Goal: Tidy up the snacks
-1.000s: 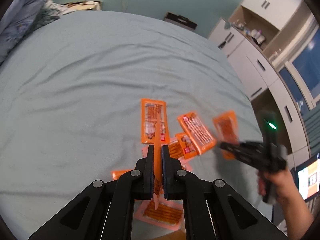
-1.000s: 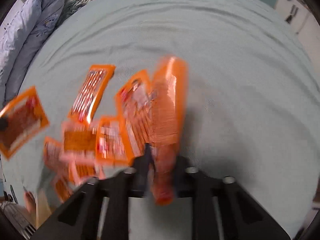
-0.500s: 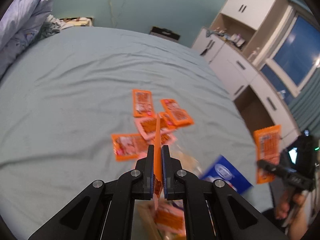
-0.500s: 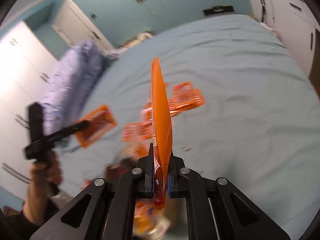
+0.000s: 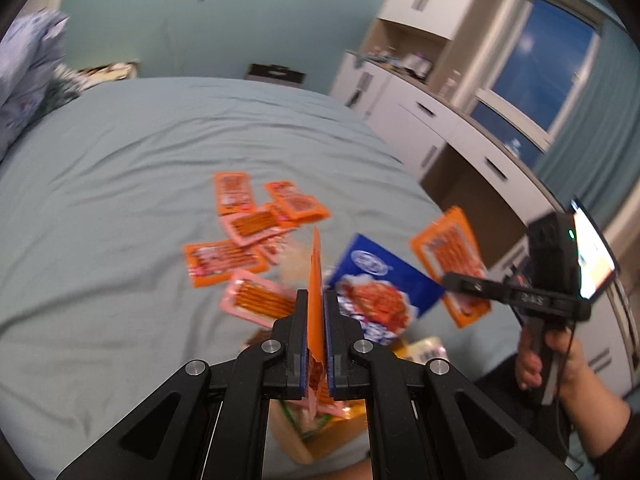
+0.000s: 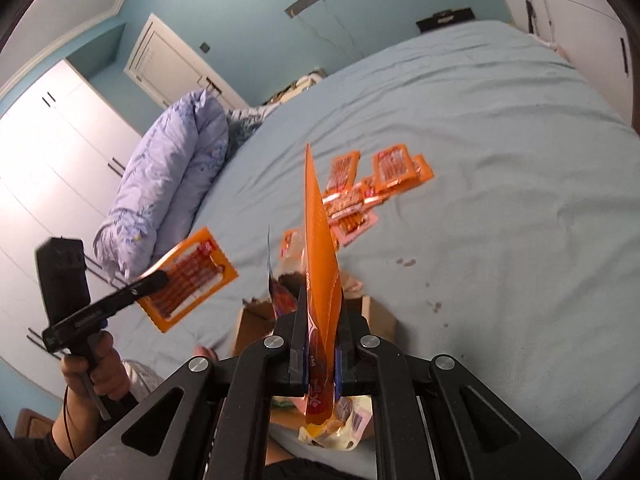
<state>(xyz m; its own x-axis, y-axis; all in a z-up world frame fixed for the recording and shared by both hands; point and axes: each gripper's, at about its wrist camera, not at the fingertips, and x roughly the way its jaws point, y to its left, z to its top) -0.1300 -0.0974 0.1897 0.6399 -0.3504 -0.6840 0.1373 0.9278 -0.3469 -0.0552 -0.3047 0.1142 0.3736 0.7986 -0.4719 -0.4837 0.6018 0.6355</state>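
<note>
Two orange packets pinched, one in the left gripper point(image 5: 316, 312), one in the right gripper point(image 6: 322, 320), above the cardboard box point(image 6: 256, 322) at the bed's near edge; next, release inside.

You are looking at two orange snack packets in the air, one point(image 5: 315, 280) in each gripper, the other point(image 5: 450, 264) at three o'clock. About seven more are lying in a pile point(image 5: 248, 236) on the bed point(image 5: 120, 168). One blue packet point(image 5: 380, 292) and one cardboard box point(image 6: 256, 324) are showing.
</note>
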